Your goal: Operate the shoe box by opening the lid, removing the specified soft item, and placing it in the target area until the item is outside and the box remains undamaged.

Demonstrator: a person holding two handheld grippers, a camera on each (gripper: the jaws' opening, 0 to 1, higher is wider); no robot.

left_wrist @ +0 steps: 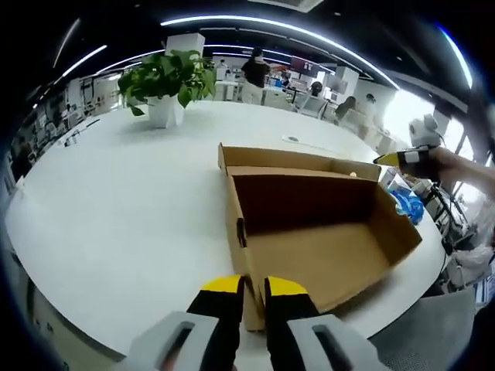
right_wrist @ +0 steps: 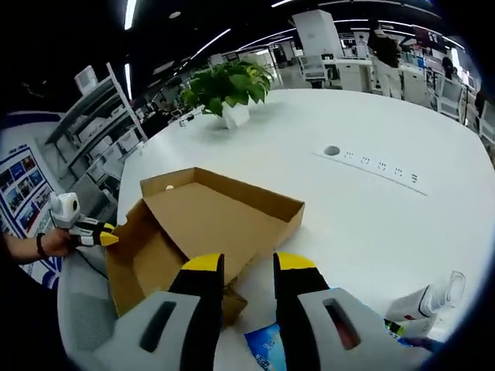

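The brown cardboard shoe box (left_wrist: 309, 263) lies open on the white table (left_wrist: 116, 209), its lid flap (left_wrist: 286, 158) folded back and its floor bare. My left gripper (left_wrist: 255, 297) is closed on the box's near corner wall; in the right gripper view it appears at the box's left wall (right_wrist: 108, 236), held by a hand. My right gripper (right_wrist: 249, 270) hangs over a box (right_wrist: 224, 216) corner with its jaws apart and nothing between them; it also shows by the far right corner (left_wrist: 390, 159). A blue soft packet (right_wrist: 267, 344) lies on the table outside the box (left_wrist: 407, 205).
A potted plant (left_wrist: 166, 77) (right_wrist: 228, 85) stands at the far side of the table. A socket strip (right_wrist: 379, 166) is set into the tabletop. A clear plastic item (right_wrist: 433, 301) lies near the table edge. A grey chair (right_wrist: 85, 309) stands beside the box. People stand at the back.
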